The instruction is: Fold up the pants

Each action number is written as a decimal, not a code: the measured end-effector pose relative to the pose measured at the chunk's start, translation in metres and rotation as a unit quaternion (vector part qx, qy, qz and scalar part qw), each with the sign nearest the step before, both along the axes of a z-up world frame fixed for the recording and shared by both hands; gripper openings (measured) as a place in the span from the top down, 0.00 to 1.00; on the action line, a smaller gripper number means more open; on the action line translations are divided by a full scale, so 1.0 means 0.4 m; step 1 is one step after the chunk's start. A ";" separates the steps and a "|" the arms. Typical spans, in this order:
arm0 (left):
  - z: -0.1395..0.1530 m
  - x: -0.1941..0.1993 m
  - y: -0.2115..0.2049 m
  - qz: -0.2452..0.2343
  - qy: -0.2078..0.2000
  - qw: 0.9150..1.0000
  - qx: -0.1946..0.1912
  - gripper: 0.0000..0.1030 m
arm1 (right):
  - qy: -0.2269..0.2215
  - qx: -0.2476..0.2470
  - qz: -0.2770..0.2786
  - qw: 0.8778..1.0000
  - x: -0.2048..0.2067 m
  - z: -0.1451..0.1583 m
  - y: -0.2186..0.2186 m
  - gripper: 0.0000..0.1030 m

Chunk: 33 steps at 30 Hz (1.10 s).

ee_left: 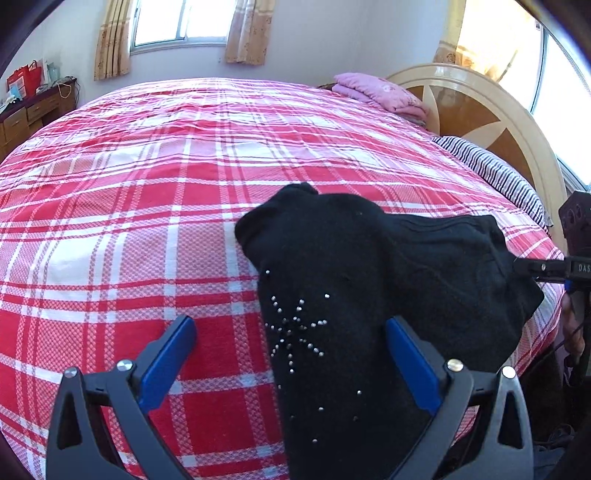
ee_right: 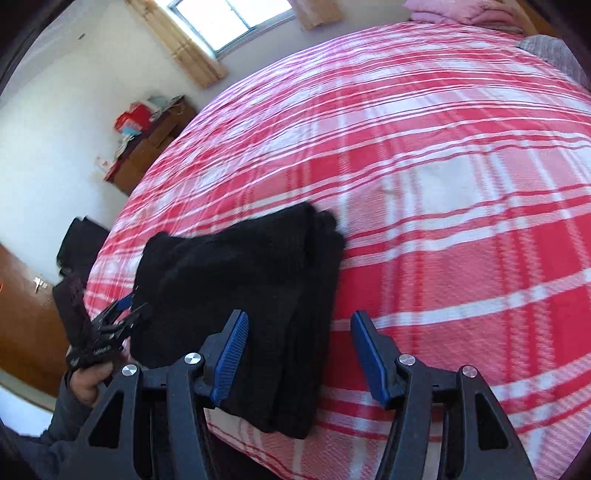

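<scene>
While the black pants [ee_right: 240, 291] lie folded near the plaid bed's [ee_right: 443, 184] edge, both grippers — left [ee_left: 291, 369], right [ee_right: 299, 354] — hover spread and empty; pressing creases flat would help.

The pants [ee_left: 354, 295] lie folded on the bed [ee_left: 147, 221] near its front edge, toward the headboard [ee_left: 480, 122] end. A folded blanket [ee_left: 380, 92] and a pillow [ee_left: 491, 173] rest against that headboard, on the right. A dresser [ee_left: 29, 114] stands by the wall beyond the bed's far left corner, under the window [ee_left: 181, 22].
</scene>
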<state>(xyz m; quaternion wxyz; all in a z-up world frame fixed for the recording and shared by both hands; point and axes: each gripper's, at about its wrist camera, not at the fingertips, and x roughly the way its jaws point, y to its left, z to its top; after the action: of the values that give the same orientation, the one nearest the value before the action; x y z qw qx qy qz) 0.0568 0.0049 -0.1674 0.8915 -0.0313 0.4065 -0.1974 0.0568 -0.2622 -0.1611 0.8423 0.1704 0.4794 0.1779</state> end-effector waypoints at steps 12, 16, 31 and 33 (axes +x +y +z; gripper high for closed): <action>-0.007 0.015 -0.018 -0.002 -0.018 1.000 0.006 0.00 | -0.033 0.010 -0.011 0.999 -0.004 -0.017 0.013 0.43; -0.006 0.015 -0.015 -0.004 -0.019 1.000 0.001 0.00 | -0.043 0.022 -0.010 0.999 -0.004 -0.022 0.018 0.48; 0.021 0.014 -0.015 -0.045 -0.012 0.997 -0.056 0.75 | -0.067 0.059 -0.010 0.996 -0.015 0.005 0.008 0.74; 0.028 0.018 -0.012 -0.048 -0.007 0.997 -0.059 0.80 | -0.074 0.056 -0.005 0.996 -0.008 0.022 0.016 0.74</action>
<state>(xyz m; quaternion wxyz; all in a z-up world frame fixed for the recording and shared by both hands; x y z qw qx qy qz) 0.0641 0.0001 -0.1562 0.8806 -0.0627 0.3887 -0.2636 0.0534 -0.2560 -0.1524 0.8654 0.2063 0.4043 0.2123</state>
